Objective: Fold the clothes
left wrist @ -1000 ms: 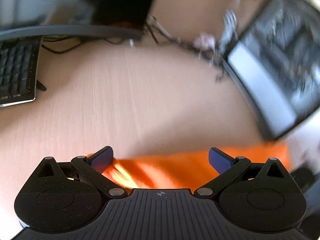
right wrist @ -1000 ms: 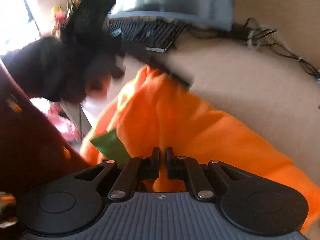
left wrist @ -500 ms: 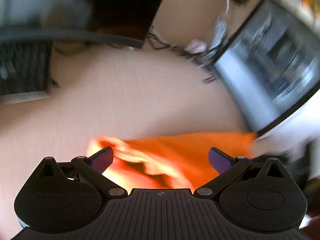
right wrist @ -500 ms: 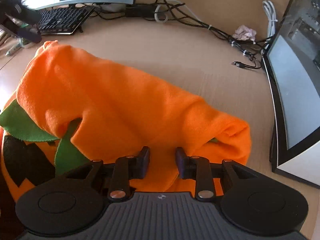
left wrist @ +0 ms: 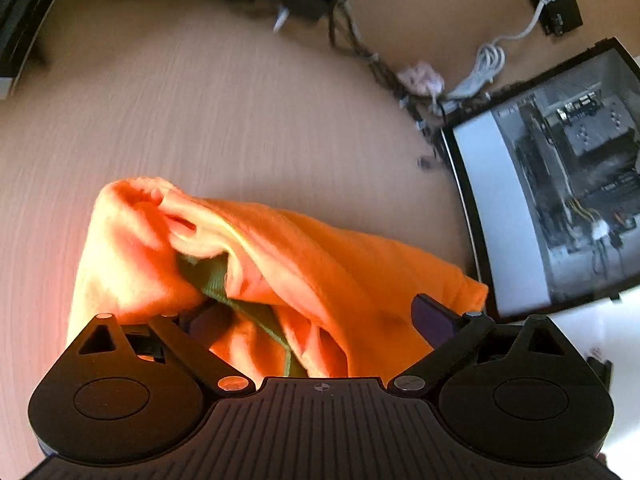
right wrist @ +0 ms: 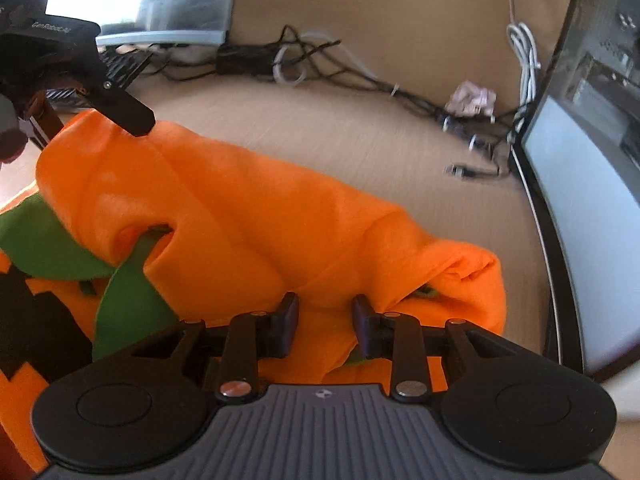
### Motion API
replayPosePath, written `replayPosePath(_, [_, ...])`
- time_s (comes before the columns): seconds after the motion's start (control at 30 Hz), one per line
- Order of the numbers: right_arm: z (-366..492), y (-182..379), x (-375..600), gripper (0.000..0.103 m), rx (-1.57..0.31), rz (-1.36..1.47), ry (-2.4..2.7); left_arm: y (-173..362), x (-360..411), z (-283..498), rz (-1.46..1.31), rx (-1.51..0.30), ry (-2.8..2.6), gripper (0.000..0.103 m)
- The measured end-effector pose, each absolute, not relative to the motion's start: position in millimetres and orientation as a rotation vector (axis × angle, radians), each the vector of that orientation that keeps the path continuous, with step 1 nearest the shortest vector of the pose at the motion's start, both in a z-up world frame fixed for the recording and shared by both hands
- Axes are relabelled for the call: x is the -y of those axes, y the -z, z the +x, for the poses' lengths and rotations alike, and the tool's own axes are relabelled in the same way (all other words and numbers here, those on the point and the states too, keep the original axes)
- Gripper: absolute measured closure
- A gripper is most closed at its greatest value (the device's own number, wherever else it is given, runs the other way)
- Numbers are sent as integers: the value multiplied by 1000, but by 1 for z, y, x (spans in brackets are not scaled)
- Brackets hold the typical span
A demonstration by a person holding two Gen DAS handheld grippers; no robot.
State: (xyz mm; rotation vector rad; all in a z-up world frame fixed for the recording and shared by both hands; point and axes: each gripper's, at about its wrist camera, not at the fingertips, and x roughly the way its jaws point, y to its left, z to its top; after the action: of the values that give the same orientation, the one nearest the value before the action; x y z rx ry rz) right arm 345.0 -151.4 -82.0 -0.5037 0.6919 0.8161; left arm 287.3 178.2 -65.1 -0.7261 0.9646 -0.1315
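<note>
An orange fleece garment [right wrist: 260, 208] with green leaf pieces and black patches lies in a folded-over roll on the wooden desk [left wrist: 200, 120]. My right gripper [right wrist: 325, 316] hovers low over its right end, jaws parted a little, with fabric under and between them but not pinched. My left gripper [left wrist: 318, 316] is wide and its jaws are closing. The bunched left end of the garment [left wrist: 320, 264] lies between them, with a green strip showing. Its left pad is half buried in cloth. One finger [right wrist: 128, 114] of the left gripper shows in the right wrist view.
A glass-sided computer case [left wrist: 560, 184] stands at the desk's right edge, close to the garment. Tangled cables [right wrist: 320, 68], a white cord and a crumpled tissue [right wrist: 472, 100] lie along the back. A keyboard [right wrist: 120, 66] and a monitor [right wrist: 180, 0] sit at the far left.
My right gripper, shut on the orange fabric a second ago, has parted its jaws and sunk. My left gripper has dropped and rolled onto the garment's end, which now fills its gap.
</note>
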Motion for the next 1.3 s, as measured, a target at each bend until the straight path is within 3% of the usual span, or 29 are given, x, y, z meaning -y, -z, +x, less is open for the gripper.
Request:
replayPosePath(0.1, [377, 83, 130, 73, -686, -505, -807, 51, -183, 316, -656, -909, 96, 16])
replayPosePath(0.27, [386, 77, 122, 67, -678, -606, -852, 34, -181, 319, -429, -909, -6, 15])
replayPosePath(0.33, [375, 62, 129, 59, -657, -618, -895, 35, -173, 305, -361, -921, 0, 12])
replayPosePath(0.4, [361, 41, 133, 35, -595, -606, -1012, 41, -165, 295, -305, -937, -7, 11])
replayPosePath(0.47, [346, 24, 133, 25, -526, -616, -1130, 46, -162, 289, -291, -937, -17, 9])
replayPosePath(0.6, [331, 40, 94, 24, -395, -830, -1207, 44, -166, 286, -351, -913, -38, 9])
replayPosePath(0.7, [346, 67, 70, 24, -413, -875, -1200, 29, -167, 275, -351, -897, -55, 9])
replayPosePath(0.73, [352, 70, 66, 25, -436, -851, -1198, 22, -166, 268, -352, -887, -54, 9])
replayPosePath(0.87, [369, 62, 63, 80, -497, -696, -1201, 8, -162, 235, -475, -852, 39, 8])
replayPosePath(0.93, [373, 52, 63, 94, -475, -656, -1183, 19, -157, 226, -550, -873, 95, 10])
replayPosePath(1.13, [373, -19, 74, 96, -380, -561, -1188, 53, -151, 225, -591, -953, 91, 14])
replayPosePath(1.23, [343, -33, 89, 96, -337, -625, -1262, 55, -152, 226, -600, -949, 102, 14])
replayPosePath(1.3, [328, -13, 95, 96, -409, -656, -1281, 56, -153, 226, -601, -936, 112, 13])
